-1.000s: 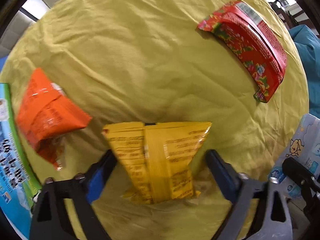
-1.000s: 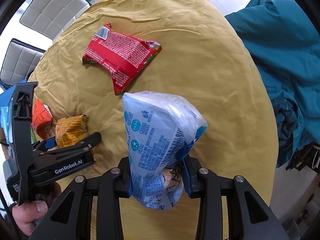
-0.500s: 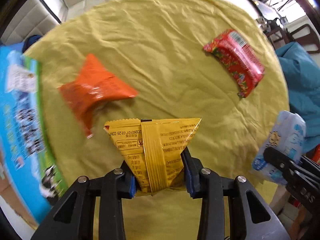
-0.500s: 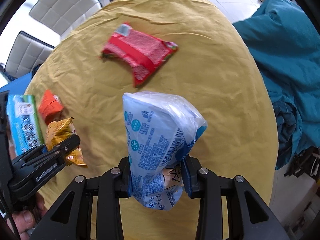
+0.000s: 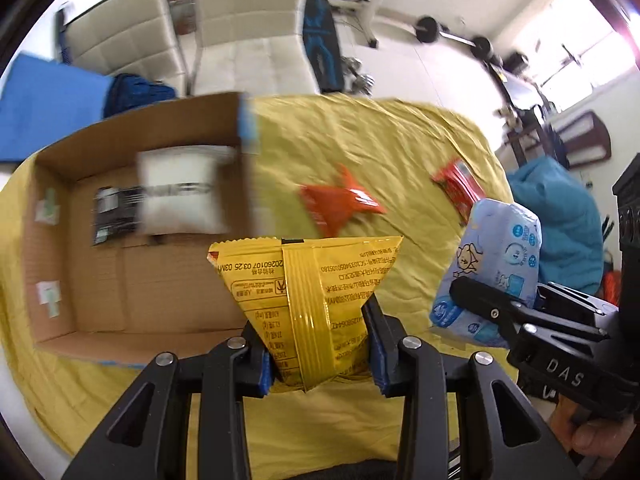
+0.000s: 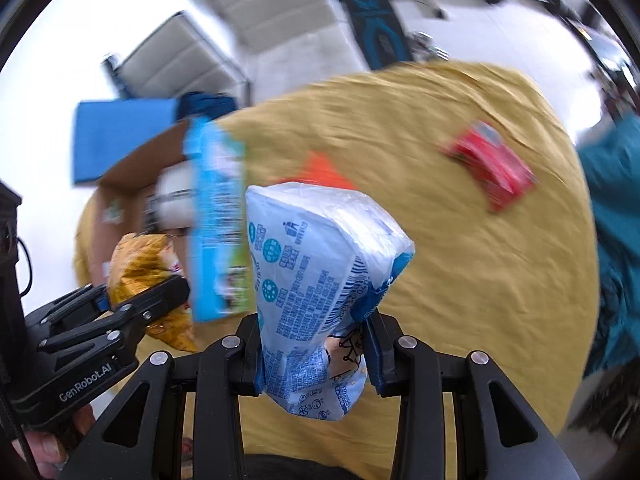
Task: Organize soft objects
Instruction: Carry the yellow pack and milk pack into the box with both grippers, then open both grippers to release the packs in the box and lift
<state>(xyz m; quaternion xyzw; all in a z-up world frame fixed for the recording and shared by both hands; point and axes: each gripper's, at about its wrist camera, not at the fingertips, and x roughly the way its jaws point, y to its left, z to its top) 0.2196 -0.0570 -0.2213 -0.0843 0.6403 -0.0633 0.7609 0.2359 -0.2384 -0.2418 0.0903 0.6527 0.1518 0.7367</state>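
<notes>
The left gripper [image 5: 318, 344] is being shown with its jaws closed on the lower part of a yellow snack packet [image 5: 306, 284], which is being held upright and clear of the table [image 5: 400, 152], with its printed seam facing the camera. Beyond it and to the left, an open cardboard box [image 5: 132, 148] is resting on the yellow cloth covering the table; inside the box, a white pouch [image 5: 180, 196] and a dark packet [image 5: 114, 216] are lying side by side, both blurred. To the right of the box, an orange packet [image 5: 340, 204] and, farther right, a red packet [image 5: 458, 188] are lying on the cloth, well apart from each other. The right gripper [image 6: 316, 354] is being shown with its jaws closed on a pale blue tissue pack [image 6: 316, 276], whose lower end is being squeezed between them while the upper end is bulging above. In the left wrist view, the same pack is being seen at the near right, raised above the table edge; in the right wrist view, the yellow snack packet is being seen at the near left beside the printed blue outer wall of the box. A teal blanket [image 5: 560, 216] is lying at the far right, and padded chairs [image 5: 248, 4] are standing beyond the table.
</notes>
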